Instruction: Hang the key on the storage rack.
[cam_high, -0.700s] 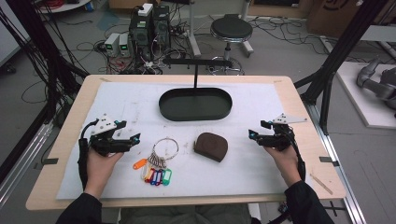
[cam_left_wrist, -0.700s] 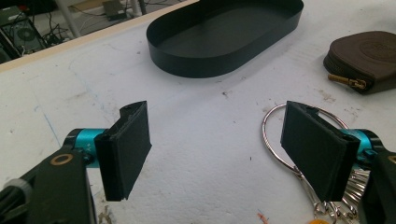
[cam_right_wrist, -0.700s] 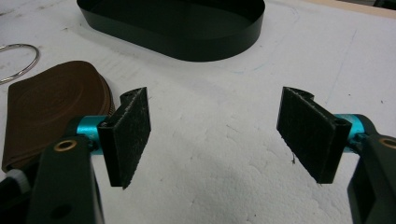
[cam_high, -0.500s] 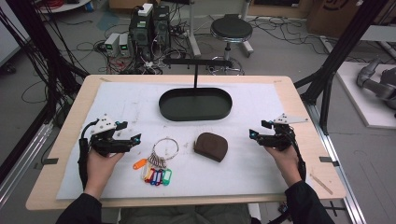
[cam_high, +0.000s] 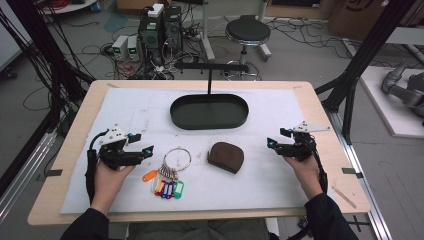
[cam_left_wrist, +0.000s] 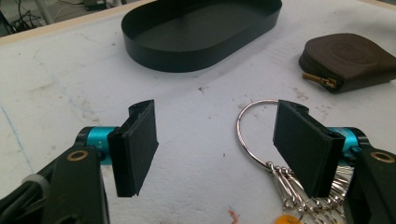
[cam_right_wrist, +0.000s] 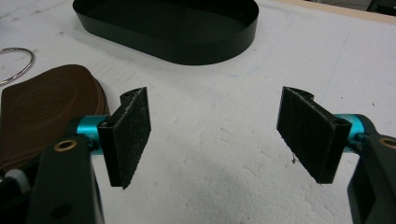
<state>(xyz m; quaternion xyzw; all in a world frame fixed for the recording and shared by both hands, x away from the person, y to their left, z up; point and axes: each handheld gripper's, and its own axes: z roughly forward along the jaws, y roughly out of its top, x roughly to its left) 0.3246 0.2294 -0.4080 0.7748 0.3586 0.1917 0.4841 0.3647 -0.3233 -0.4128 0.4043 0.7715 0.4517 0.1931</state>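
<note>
Left gripper view alone shows the pouch (cam_left_wrist: 348, 60) zip pull—brass, pointing left.

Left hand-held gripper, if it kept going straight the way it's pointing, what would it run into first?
Probably the key ring, just ahead beside the left hand-held gripper's open jaws. The line between them crosses bare mat toward the black tray. Depth is hard to judge.

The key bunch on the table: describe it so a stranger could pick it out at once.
Start from the white mat on the wooden table and find the black oval tray at its far middle. Come toward the person's side and slightly left: the key bunch lies between the left tongs and the brown zip pouch. Unlike the plain pouch, it has a big metal ring with coloured plastic tags.
</note>
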